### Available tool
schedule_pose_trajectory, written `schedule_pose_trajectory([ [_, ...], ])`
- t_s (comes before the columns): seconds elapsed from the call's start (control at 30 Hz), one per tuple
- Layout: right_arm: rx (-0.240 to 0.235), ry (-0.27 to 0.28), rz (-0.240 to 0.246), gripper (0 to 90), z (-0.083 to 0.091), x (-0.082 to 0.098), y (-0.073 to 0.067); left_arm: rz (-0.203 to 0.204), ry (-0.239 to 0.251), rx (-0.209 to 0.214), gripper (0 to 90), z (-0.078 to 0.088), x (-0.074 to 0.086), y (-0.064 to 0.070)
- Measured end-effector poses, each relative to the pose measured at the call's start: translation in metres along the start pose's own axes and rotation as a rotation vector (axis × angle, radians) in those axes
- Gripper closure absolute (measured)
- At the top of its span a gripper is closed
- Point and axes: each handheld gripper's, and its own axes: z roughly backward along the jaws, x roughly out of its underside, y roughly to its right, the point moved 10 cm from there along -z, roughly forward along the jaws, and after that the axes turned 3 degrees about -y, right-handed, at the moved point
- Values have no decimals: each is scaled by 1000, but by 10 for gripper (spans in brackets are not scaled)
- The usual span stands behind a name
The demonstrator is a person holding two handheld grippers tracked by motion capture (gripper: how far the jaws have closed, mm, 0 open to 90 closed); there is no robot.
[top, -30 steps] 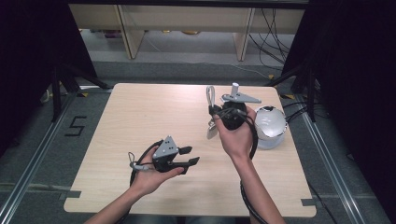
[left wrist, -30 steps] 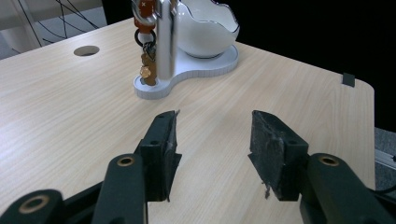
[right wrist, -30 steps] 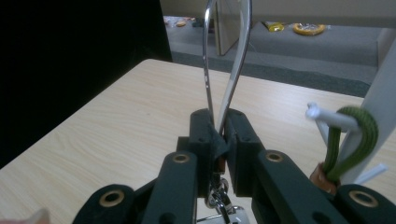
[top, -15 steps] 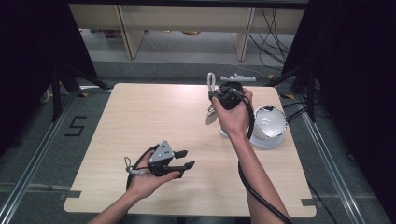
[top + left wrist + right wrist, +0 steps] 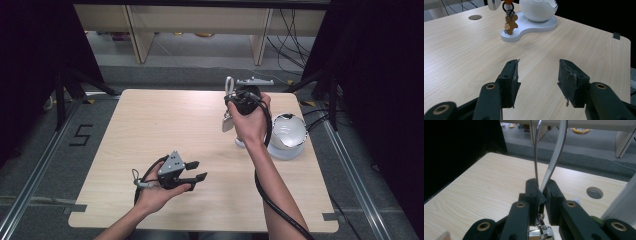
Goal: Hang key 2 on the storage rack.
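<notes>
The right gripper [image 5: 228, 96] stood raised near the far edge of the pale wooden table [image 5: 150, 130], its jaws clamped on a silver metal carabiner loop [image 5: 548, 157]; a keychain with a brown gingerbread-man charm [image 5: 510, 23] hung below, over the white plastic base [image 5: 529, 26] beside the white dome [image 5: 286, 131]; the left gripper [image 5: 195, 170] hovered near the front edge, jaws apart and empty; bare tabletop lay between them.

One sign could be read: a dark numeral "5" [image 5: 81, 135] was marked on the grey floor [image 5: 45, 150] just left of the table [image 5: 165, 120], as seen in the high view; no other text, label or brand was legible.
</notes>
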Motion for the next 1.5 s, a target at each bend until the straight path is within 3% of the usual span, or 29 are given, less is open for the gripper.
schedule_pose_trajectory([
  [0.1, 6, -5, 4, 823, -1, -3, 1, 6, -5, 2, 500, 0, 3, 1],
  [0.43, 37, -109, 18, 822, -15, -6, 12, 18, -11, -1, 498, 1, 10, -2],
  [0.67, 106, -149, 42, 822, -20, -7, 19, 20, -17, -1, 498, 2, 13, -2],
  [1.13, 191, -188, 97, 822, -26, -18, 26, 23, -21, 2, 497, 1, 17, -2],
  [1.5, 208, -209, 65, 821, -32, -24, 27, 29, -22, 1, 496, 2, 20, -4],
])
